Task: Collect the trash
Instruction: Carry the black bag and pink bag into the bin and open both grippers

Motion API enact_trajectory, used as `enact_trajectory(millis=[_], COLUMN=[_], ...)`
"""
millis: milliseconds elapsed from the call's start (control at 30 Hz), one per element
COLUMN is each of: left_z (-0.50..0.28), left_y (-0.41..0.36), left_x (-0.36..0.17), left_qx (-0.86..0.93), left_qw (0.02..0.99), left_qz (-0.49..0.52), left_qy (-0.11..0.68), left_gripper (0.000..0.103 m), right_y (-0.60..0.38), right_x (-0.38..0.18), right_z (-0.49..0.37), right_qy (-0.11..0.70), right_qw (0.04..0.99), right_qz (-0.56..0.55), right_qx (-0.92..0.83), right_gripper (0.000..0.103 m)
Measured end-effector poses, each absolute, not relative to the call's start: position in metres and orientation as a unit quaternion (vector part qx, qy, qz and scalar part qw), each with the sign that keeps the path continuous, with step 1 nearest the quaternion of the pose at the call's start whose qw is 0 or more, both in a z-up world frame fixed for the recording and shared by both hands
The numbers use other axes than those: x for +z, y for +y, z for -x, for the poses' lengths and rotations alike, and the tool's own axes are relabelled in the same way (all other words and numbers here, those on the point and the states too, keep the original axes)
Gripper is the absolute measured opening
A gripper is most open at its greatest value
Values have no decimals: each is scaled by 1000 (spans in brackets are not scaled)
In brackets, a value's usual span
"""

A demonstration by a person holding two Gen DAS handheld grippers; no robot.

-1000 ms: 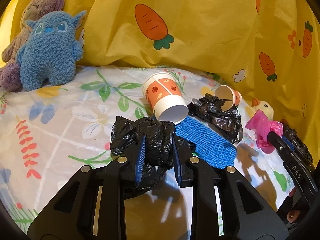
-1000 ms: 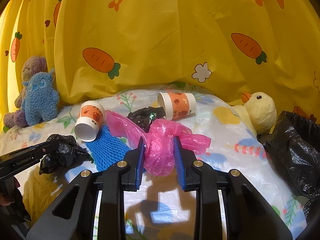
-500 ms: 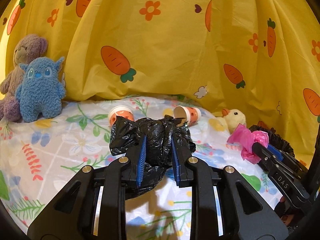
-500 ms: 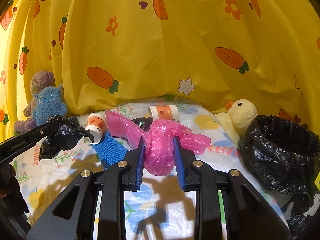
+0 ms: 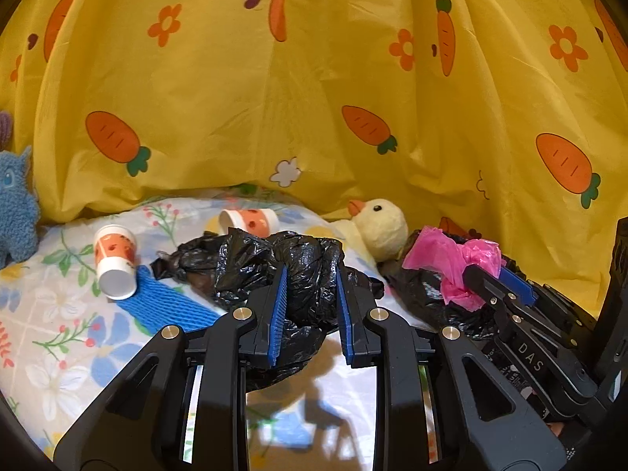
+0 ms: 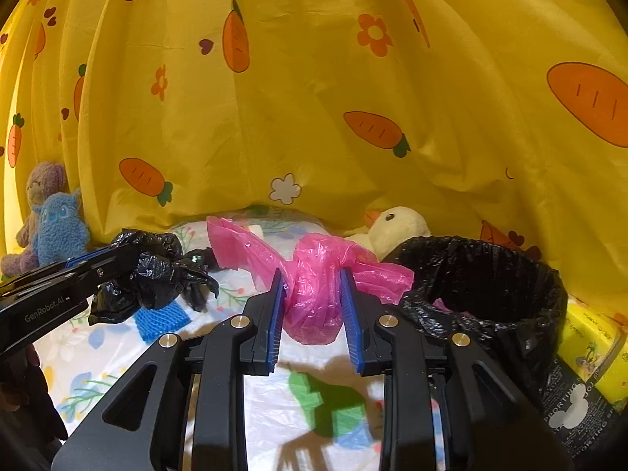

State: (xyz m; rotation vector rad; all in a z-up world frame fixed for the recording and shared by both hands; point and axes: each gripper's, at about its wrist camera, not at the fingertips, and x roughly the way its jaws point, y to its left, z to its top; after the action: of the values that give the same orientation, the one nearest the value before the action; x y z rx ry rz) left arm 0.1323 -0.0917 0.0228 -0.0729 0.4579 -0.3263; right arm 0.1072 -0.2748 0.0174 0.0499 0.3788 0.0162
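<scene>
Trash bags held in both tools: black crumpled bag [image 5: 302, 274] clamped in left tool [image 5: 310, 306], pink bag [image 6: 314, 282] pinched in right tool [image 6: 312, 310], jaws narrow on each. Lined bin [image 6: 506, 314] at 3 o'clock of the pink bag, close by. Best carried over the rim before loosening, pink first, loose tails kept clear of the duck [image 6: 396, 229]. Left on the bed [image 5: 59, 314]: two cups [image 5: 114, 261] [image 5: 251, 221], blue net [image 5: 168, 308], another black bag [image 5: 184, 257].
</scene>
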Motion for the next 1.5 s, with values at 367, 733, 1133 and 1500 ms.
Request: enact_trajectory(millis=[367,733,1133,1500], left_z=[-154,-180,-206,-220], left_y=[-188,-245,-273,-288], left_x=[33,32,15,2], left_qx=[-236,-280,-297,-312], left_qw=[948,938,929,921], left_qz=[11,5,-2,-5], left_qy=[212,206,220,234], left_gripper=[22,22,23,23], right_y=[-355,-397,-402,-411], right_x=[25,21,18,14], right_z=[-115,-129,-145,-155], right_qy=[183,190,193,206], right_qw=[979,972,971,968], right_qz=[-43,-51,-51,-55], right_qx=[-80,-129,-133,-132], right_gripper=[28,28,28,29])
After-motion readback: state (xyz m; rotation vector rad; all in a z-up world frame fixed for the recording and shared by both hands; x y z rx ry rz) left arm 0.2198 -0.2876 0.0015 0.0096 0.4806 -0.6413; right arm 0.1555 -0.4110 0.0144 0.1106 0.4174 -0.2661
